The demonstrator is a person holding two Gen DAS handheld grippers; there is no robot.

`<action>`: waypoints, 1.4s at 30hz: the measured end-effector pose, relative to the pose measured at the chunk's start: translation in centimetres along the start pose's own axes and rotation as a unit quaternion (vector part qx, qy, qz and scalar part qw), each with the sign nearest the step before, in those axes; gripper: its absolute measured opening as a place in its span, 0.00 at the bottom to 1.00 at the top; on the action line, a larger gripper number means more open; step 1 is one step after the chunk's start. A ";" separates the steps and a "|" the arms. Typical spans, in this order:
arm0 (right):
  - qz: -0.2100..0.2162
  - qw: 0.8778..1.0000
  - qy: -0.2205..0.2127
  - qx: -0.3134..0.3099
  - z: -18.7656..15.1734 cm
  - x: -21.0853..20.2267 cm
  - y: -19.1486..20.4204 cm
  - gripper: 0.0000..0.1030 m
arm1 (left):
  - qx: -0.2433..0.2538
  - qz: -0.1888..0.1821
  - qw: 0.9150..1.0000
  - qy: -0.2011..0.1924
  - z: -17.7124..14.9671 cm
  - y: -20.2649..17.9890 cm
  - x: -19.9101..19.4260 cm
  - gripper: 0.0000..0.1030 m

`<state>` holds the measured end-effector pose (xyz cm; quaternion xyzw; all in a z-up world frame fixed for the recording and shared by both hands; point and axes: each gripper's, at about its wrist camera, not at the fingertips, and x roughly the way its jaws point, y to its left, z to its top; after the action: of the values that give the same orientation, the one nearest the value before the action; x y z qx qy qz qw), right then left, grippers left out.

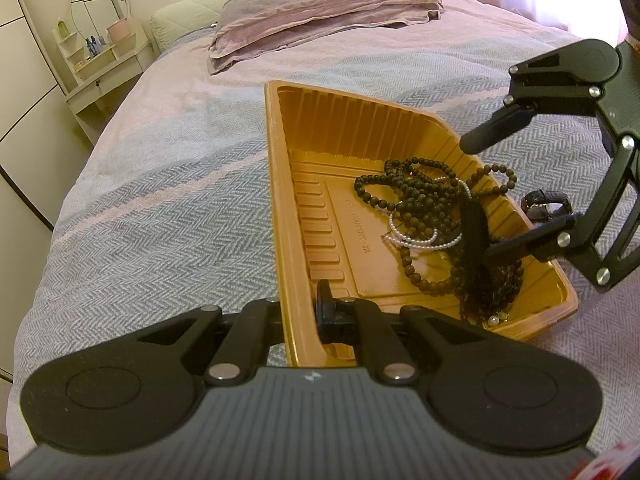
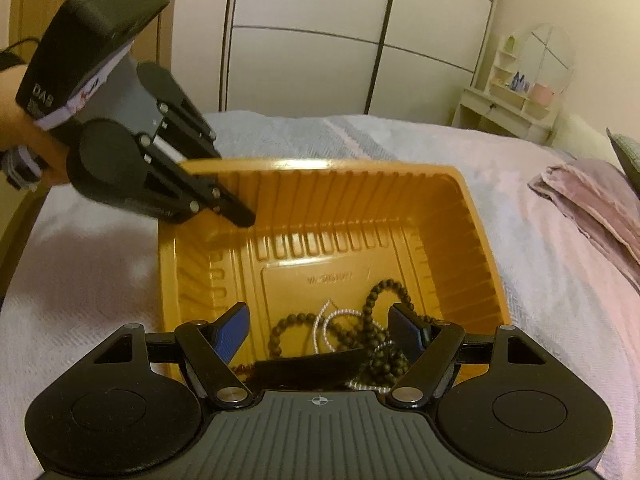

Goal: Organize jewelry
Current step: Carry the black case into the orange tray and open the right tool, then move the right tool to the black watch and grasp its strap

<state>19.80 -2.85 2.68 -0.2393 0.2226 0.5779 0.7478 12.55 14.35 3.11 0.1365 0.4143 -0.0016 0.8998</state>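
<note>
A gold plastic tray [image 1: 316, 184] lies on the bed and holds dark bead necklaces [image 1: 420, 200] and a white pearl strand [image 1: 416, 242]. My left gripper [image 1: 302, 312] is shut on the tray's near rim. It also shows in the right wrist view [image 2: 236, 208] clamping the tray's far left corner [image 2: 208, 168]. My right gripper [image 1: 472, 188] is open, its fingers spread over the bead pile inside the tray. In the right wrist view [image 2: 320, 332] the beads [image 2: 376, 320] and pearls [image 2: 332, 324] lie between its blue pads [image 2: 232, 332]. A dark strap [image 2: 304, 364] lies below them.
A dark wristwatch [image 1: 546, 202] lies on the bedcover just outside the tray's right side. Folded pink blankets and a pillow [image 1: 320, 12] sit at the head of the bed. A small vanity with a mirror [image 1: 100, 40] stands by the wardrobe wall.
</note>
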 end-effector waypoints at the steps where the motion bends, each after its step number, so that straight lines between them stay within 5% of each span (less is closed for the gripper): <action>1: -0.004 1.000 -0.002 0.004 0.1 -0.1 -0.1 0.74 | 0.000 0.000 1.000 0.000 0.0 0.0 0.0 0.04; 12: -0.088 0.991 -0.015 0.096 -3.3 -5.1 -2.0 0.74 | -0.003 -0.001 1.000 -0.001 0.1 0.0 0.1 0.04; 19: -0.189 0.959 0.011 0.211 -10.3 -9.5 -3.0 0.74 | -0.004 0.001 1.000 -0.004 -0.1 0.0 0.0 0.04; 28: -0.228 0.933 0.049 0.276 -16.1 -11.2 -2.0 0.74 | -0.004 0.002 1.000 -0.004 -0.1 -0.2 -0.1 0.04; 40: -0.161 0.965 0.046 0.203 -13.0 -6.8 -1.3 0.73 | -0.004 0.002 1.000 -0.003 -0.1 -0.2 -0.1 0.04; 42: -0.156 0.971 0.053 0.175 -12.3 -6.0 -1.3 0.63 | -0.004 0.002 1.000 -0.004 -0.2 -0.1 -0.1 0.04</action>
<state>18.96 -15.20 -3.19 -0.1668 0.3200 0.3922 0.8461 12.32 14.26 3.07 0.1333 0.4108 0.0012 0.9019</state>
